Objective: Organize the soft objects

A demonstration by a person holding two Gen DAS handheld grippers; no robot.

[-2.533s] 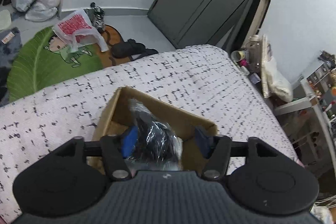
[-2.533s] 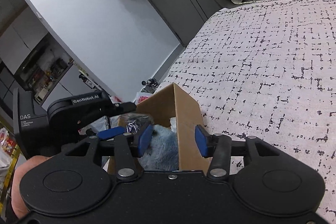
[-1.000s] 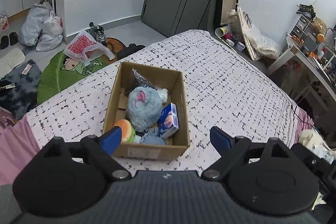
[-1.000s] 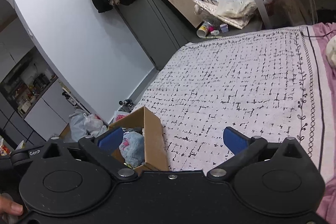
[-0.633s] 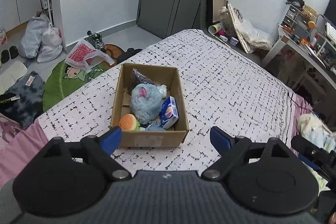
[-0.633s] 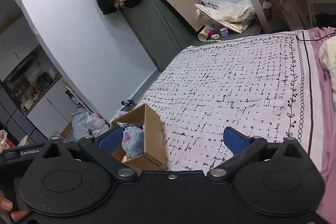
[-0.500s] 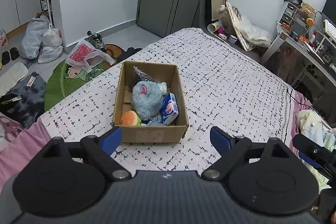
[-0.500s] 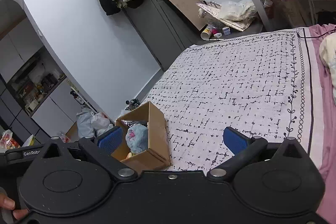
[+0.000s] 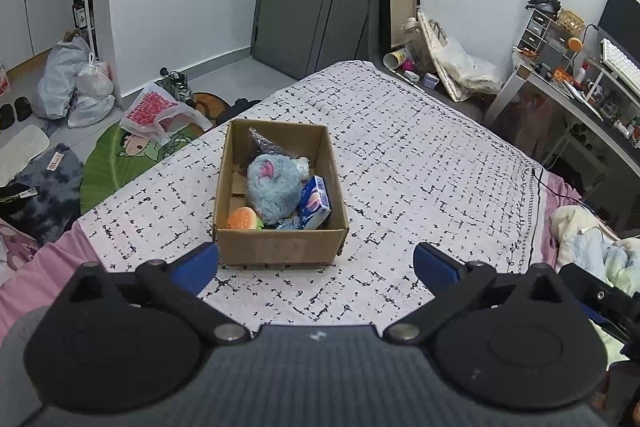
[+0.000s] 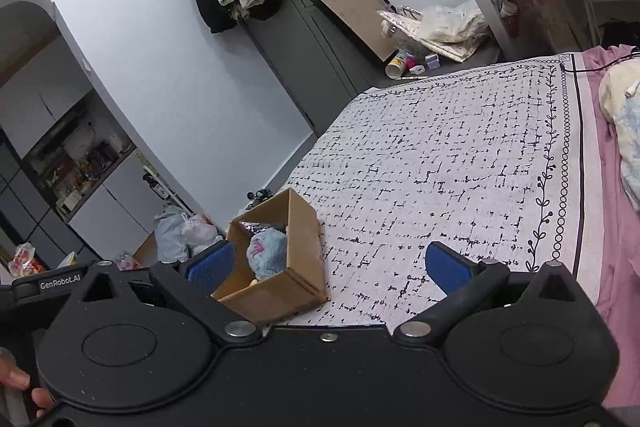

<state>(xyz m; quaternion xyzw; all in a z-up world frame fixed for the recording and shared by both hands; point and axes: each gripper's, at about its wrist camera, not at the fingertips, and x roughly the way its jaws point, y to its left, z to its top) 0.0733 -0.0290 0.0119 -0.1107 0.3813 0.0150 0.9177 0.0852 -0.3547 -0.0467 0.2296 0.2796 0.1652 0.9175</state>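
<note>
My left tongs (image 9: 316, 261) are spread wide, blue pads far apart, gripping nothing. My right tongs (image 10: 326, 265) are likewise spread wide and carry nothing. Both sets hover above the bed, short of the cardboard box (image 9: 280, 251), with no contact between either set and the box.

The cardboard box is the reference landmark. It sits open-topped on the white bedspread with black dash pattern (image 9: 420, 187), near the bed edge that faces the floor. In the right wrist view the same box (image 10: 280, 291) appears to the left of centre, just past my left-hand blue pad.

Contents of the box, seen from the left wrist view:
- A light blue plush toy (image 9: 272, 193) with a pink patch occupies the middle.
- A burger-shaped soft toy (image 9: 242, 219), orange on top, lies in the near left corner, touching the plush.
- A blue-and-white carton (image 9: 315, 203) leans tilted against the right wall, touching the plush.
- A crinkled dark plastic bag (image 9: 262, 145) fills the far end, behind the plush.

Beyond the far left corner of the box, on the floor, lie a green leaf-shaped rug (image 9: 116, 167) and a white plastic bag with red print (image 9: 154, 111). Well beyond the right side of the box stands a cluttered desk (image 9: 560, 83).
</note>
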